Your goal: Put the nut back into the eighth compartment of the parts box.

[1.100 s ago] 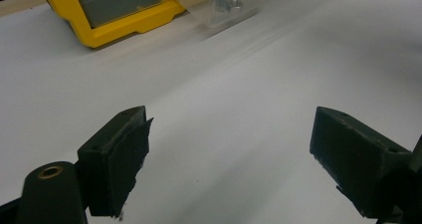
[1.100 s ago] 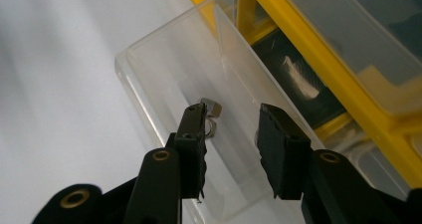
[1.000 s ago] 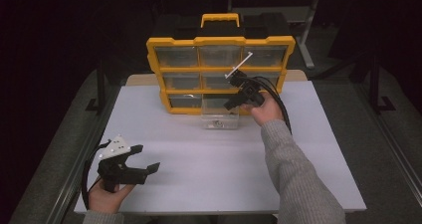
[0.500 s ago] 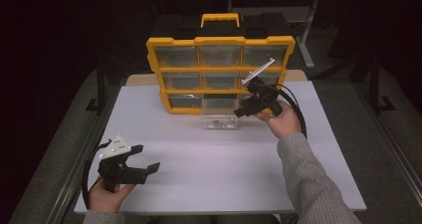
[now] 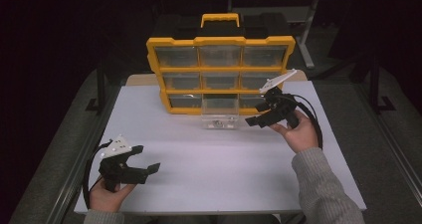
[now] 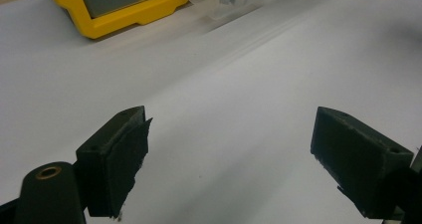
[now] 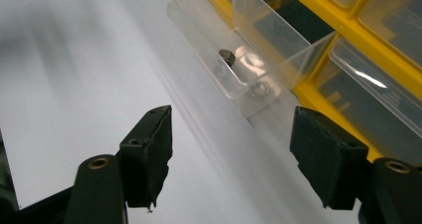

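Observation:
A yellow organizer (image 5: 219, 41) with clear drawers stands upright at the back of the white table (image 5: 224, 159). Its bottom middle drawer (image 5: 220, 118) is pulled out and holds small metal nuts (image 7: 227, 56). My right gripper (image 5: 255, 114) hovers just right of that drawer. Its jaws have just been opening and stand apart with nothing between them. In the right gripper view, the drawer (image 7: 234, 50) lies ahead of the right gripper (image 7: 231, 139), untouched. My left gripper (image 5: 147, 158) rests at the front left, open and empty; the left gripper (image 6: 231, 139) faces bare table.
The organizer's other drawers (image 5: 176, 57) are pushed in. The yellow corner (image 6: 129, 12) shows far ahead in the left gripper view. A wide stretch of white tabletop lies between the two hands. Dark floor and metal rails (image 5: 74, 169) border the table.
My right gripper has drawn back to the right, away from the pulled-out drawer, and its jaws have spread apart. The left gripper has stayed put.

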`<state>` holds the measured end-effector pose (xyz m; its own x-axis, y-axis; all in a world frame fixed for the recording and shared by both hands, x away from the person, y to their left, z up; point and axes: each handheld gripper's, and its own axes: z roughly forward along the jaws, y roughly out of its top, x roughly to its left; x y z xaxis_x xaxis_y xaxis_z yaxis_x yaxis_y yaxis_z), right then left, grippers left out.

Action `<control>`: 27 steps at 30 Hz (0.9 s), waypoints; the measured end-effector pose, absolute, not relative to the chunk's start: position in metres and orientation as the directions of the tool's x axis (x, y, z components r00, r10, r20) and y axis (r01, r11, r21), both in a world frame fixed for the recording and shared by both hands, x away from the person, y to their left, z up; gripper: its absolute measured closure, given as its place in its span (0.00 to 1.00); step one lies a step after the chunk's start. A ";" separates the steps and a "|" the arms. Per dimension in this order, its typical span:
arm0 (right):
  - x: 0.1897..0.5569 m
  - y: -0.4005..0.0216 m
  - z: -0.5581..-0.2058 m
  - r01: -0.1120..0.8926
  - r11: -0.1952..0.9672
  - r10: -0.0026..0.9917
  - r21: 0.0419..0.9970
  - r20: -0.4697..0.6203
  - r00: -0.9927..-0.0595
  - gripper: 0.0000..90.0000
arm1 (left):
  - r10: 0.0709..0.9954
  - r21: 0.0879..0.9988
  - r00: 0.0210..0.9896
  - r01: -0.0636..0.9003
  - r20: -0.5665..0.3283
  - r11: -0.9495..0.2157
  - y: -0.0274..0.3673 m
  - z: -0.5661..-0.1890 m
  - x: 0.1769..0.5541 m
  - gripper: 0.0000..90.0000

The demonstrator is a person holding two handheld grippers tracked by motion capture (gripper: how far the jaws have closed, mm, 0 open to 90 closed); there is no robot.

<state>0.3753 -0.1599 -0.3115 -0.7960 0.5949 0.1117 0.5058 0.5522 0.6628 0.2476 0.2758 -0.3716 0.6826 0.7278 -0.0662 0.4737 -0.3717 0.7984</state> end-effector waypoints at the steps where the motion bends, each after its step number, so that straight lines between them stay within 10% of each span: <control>1: 0.374 -0.162 -0.313 0.504 0.552 0.595 0.664 0.110 -0.796 0.33 | 0.728 0.798 0.683 0.474 -0.066 -0.373 0.276 -0.372 0.247 0.16; 27: 0.327 -0.212 -0.355 0.549 0.496 0.661 0.672 0.117 -0.741 0.25 | 0.719 0.788 0.693 0.475 -0.060 -0.392 0.273 -0.378 0.249 0.16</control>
<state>0.3274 -0.2121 -0.3546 -0.7408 0.6615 0.1171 0.5493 0.4961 0.6724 0.2490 0.2732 -0.3780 0.6928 0.7186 -0.0603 0.4753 -0.3922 0.7876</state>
